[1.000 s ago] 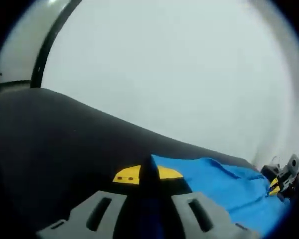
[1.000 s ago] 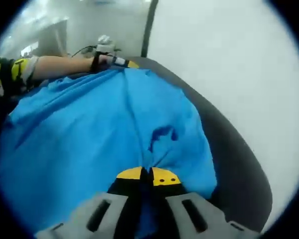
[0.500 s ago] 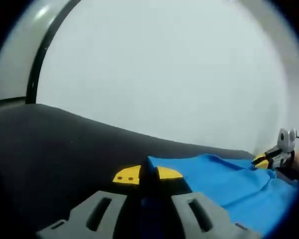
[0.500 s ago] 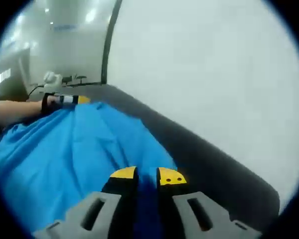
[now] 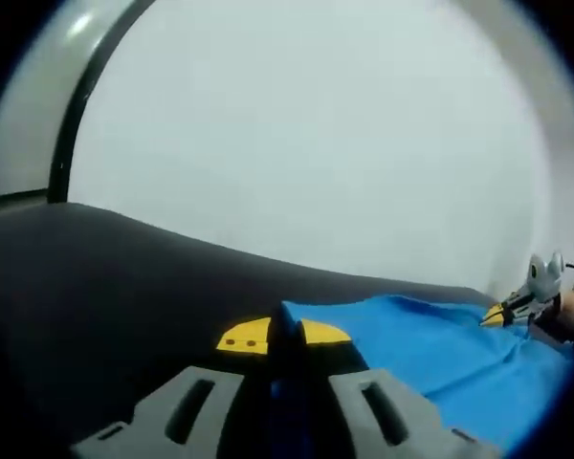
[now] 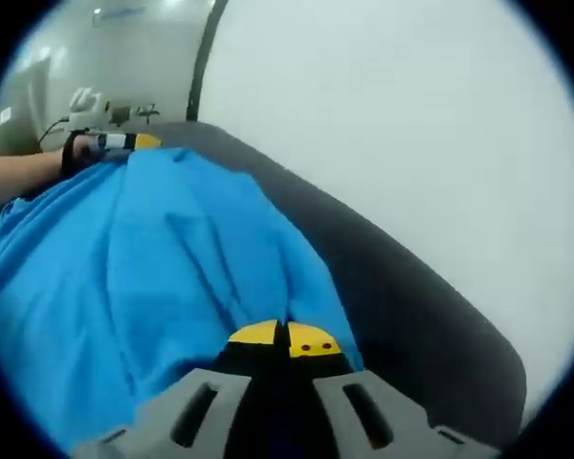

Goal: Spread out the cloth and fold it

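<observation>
In your left gripper view, your left gripper (image 5: pixel 284 334) has its yellow-tipped jaws pressed together on a corner of the blue cloth (image 5: pixel 440 359). The pinched corner pokes up as a small blue point between the yellow tips. From that corner the cloth runs away toward the right side of the view, so its long axis lies from your left gripper across to your right gripper (image 5: pixel 517 308), which sits at the cloth's far end with a yellow tip touching the fabric edge. The cloth lies low over the dark worktop (image 5: pixel 105 287), with shallow creases running along its length. The bare part of the worktop stretches away from the cloth on the side opposite your right gripper. Beyond the cloth stands a pale wall (image 5: pixel 316 143), with a dark curved post (image 5: pixel 81 105) rising past the worktop's far edge.

In your right gripper view, your right gripper (image 6: pixel 286 339) is likewise clamped shut on the cloth (image 6: pixel 134 258), the yellow tips meeting with blue fabric bunched just ahead of them. From this grip the cloth spreads wide and reaches away to the upper left of the view, where your left gripper (image 6: pixel 124 142) holds the opposite corner, a forearm (image 6: pixel 19 172) behind it. Long soft folds run from one gripper toward the other. The cloth's far long edge follows the rim of the worktop (image 6: pixel 411 316), leaving a dark strip bare beside it, and the wall (image 6: pixel 411 124) lies beyond that strip.
</observation>
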The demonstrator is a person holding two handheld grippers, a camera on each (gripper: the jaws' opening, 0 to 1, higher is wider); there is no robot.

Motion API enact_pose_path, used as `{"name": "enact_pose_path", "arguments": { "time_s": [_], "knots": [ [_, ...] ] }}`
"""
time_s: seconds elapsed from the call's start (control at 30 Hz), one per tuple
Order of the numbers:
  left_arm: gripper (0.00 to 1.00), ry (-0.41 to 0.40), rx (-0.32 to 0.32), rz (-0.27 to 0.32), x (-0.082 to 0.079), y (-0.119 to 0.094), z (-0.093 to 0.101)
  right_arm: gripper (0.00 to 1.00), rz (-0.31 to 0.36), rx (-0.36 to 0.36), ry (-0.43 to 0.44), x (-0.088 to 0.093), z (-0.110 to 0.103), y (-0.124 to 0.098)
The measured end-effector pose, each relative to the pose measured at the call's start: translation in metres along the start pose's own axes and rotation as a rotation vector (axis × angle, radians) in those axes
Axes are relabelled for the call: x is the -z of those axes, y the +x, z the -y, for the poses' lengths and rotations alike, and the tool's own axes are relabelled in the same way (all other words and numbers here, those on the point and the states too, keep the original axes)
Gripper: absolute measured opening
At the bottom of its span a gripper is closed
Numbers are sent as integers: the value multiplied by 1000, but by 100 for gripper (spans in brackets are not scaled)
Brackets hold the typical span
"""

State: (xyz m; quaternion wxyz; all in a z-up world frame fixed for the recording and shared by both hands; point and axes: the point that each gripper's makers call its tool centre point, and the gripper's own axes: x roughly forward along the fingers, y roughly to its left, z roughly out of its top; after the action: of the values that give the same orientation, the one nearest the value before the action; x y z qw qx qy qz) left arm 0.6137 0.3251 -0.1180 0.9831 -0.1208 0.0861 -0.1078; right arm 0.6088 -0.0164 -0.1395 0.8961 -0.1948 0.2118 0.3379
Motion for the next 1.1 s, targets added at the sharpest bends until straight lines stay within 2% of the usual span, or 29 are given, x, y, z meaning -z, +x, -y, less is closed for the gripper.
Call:
{"name": "enact_pose_path", "arguments": {
  "time_s": [0.07, 0.17, 0.23, 0.3, 0.37, 0.43, 0.5, 0.57, 0.6, 0.67, 0.73, 0.87, 0.93, 0.97, 1.0, 1.03, 1.1],
  "knots": [
    [13, -1, 2, 4, -1, 0, 0, 0, 43, 45, -13, -14, 16, -8],
    [13, -5, 16, 18, -4, -2, 2, 0, 164, 155, 6, -55, 59, -31],
    [13, -23, 34, 38, -8, -4, 2, 0, 203, 205, 14, -78, 85, -47],
    [13, -91, 54, 63, -14, -5, 1, 0, 258, 292, -3, -106, 116, -63],
    [13, -166, 63, 84, -19, -7, -4, 0, 302, 363, -25, -128, 138, -75],
    [13, -205, 72, 98, -21, -10, -7, 0, 301, 406, -67, -142, 153, -79],
    [13, -200, 73, 94, -21, -10, -7, 0, 269, 428, -142, -152, 159, -79],
    [13, -171, 74, 83, -18, -8, -4, 0, 266, 455, -198, -160, 166, -77],
    [13, -164, 74, 80, -17, -7, -3, 0, 247, 479, -220, -158, 171, -75],
    [13, -151, 69, 75, -16, -8, -3, 0, 159, 490, -232, -132, 177, -61],
    [13, -144, 66, 71, -15, -8, -3, 0, 104, 464, -133, -92, 180, -40],
    [13, -113, 59, 57, -12, -7, -2, 0, -29, 421, 87, 0, 178, -9],
    [13, -107, 54, 52, -11, -7, -2, 1, -43, 394, 185, 27, 172, -2],
    [13, -109, 50, 50, -10, -6, -3, 2, -35, 382, 265, 43, 166, 3],
    [13, -115, 45, 48, -10, -6, -4, 1, -12, 352, 307, 54, 154, 4],
    [14, -118, 40, 42, -9, -5, -4, 1, 110, 381, 353, 46, 160, 0],
    [14, -142, 40, -9, -1, -3, -2, 1, 211, 361, 544, 48, 164, -5]
  ]
}}
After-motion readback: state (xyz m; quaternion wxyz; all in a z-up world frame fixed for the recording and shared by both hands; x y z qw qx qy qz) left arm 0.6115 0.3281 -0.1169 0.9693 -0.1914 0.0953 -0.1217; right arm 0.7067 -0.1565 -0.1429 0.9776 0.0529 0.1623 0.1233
